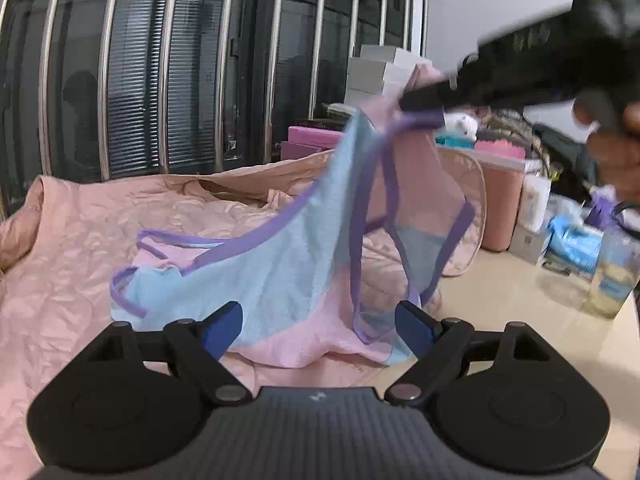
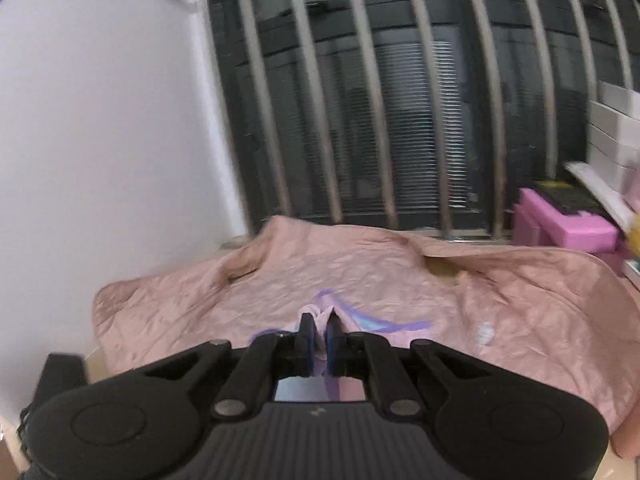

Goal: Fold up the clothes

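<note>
Pink boxes (image 1: 314, 136), white boxes (image 1: 380, 74) beyond lifted garment (image 1: 280, 264); window bars (image 1: 106, 80) behind.

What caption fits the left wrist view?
Right claw lifts a pink-and-blue garment off the pink quilt; left claw waits open.

Left gripper (image 1: 318, 322): matte black body, ribbed dark-grey centre panel w/ small pale logo mark. Two round black discs at sides, each w/ faint circular recess. Black link arms, silver rivets at pivots, triangular cut-outs in outer links. Fingers (image 1: 224, 326) tipped w/ blue pads. Right gripper (image 2: 319, 334): same build, black links, silver rivets, ribbed panel, blue pads; seen from left cam as blurred black housing. Hand (image 1: 616, 160) partly visible, blurred; no sleeve discernible.
</note>
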`<state>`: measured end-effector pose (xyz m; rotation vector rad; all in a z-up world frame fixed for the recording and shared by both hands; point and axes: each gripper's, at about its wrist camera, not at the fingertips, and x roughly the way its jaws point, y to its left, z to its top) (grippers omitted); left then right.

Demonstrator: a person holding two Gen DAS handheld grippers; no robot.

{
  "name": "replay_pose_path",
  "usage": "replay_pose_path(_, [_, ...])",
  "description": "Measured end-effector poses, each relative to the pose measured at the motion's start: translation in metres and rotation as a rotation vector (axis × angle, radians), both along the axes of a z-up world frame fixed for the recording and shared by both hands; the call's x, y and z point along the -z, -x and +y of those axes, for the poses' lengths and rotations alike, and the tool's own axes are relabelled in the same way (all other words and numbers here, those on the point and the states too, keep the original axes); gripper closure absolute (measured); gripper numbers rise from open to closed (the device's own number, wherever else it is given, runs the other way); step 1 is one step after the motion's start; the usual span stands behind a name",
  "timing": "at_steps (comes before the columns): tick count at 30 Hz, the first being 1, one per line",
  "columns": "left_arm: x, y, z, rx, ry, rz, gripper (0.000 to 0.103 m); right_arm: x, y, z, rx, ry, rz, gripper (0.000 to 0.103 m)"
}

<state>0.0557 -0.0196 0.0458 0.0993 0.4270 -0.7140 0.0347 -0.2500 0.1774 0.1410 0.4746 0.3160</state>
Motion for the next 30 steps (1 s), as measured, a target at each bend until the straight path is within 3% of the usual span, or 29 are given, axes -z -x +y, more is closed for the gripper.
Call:
replay_pose_path(6, [0.004, -0.006, -0.001, -0.028, -0.023, 0.025, 0.018, 0.015, -0.01, -0.013, 0.038, -0.007, 0.048, 0.098])
replay_pose_path(13, [0.001, -0.006, 0.005, -0.047, 0.009, 0.013, 0.018, -0.003, 0.007, 0.001, -0.014, -0.012, -0.018, 0.098])
replay_pose_path(16, [0.001, -0.008, 0.004, -0.106, -0.023, -0.003, 0.018, -0.004, 0.005, 0.006, -0.06, -0.031, -0.014, 0.098])
replay_pose_path(19, [0.0, -0.017, 0.014, -0.196, 0.005, 0.027, 0.018, 0.007, -0.012, 0.007, -0.064, -0.041, 0.022, 0.098])
replay_pose_path(20, [0.0, -0.021, 0.021, -0.227, 0.032, 0.046, 0.018, 0.018, -0.025, 0.006, -0.015, -0.004, 0.056, 0.097])
replay_pose_path(22, [-0.001, -0.031, 0.034, -0.288, 0.085, 0.085, 0.018, 0.044, -0.05, 0.006, 0.075, 0.123, 0.124, 0.09])
replay_pose_path(24, [0.001, -0.04, 0.047, -0.377, 0.115, 0.122, 0.018, 0.07, -0.062, 0.003, 0.153, 0.18, 0.186, 0.077])
replay_pose_path(27, [0.003, -0.049, 0.06, -0.456, 0.137, 0.157, 0.018, 0.089, -0.05, -0.007, 0.114, 0.081, 0.206, 0.067])
replay_pose_path(30, [0.003, -0.049, 0.058, -0.438, 0.132, 0.15, 0.018, 0.094, -0.029, -0.017, 0.116, 0.045, 0.171, 0.055])
